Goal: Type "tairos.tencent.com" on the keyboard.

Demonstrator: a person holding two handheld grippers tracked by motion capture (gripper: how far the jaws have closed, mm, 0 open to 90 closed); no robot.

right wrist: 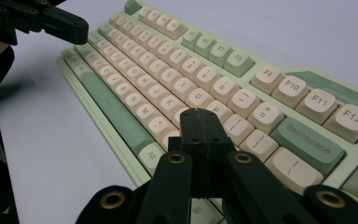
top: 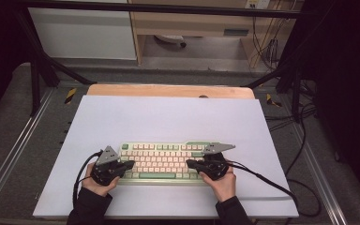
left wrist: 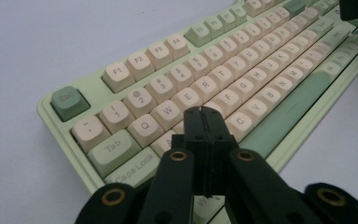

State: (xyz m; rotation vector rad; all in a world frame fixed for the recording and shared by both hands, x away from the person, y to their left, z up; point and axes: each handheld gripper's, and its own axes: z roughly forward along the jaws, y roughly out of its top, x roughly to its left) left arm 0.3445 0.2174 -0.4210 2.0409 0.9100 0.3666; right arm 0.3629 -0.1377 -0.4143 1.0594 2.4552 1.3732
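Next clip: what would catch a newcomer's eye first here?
A pale green keyboard with cream keys lies near the front of the white table. The left tongs, jaws shut, hover over its left end, and the right tongs, also shut, over its right end, near the green Backspace key.
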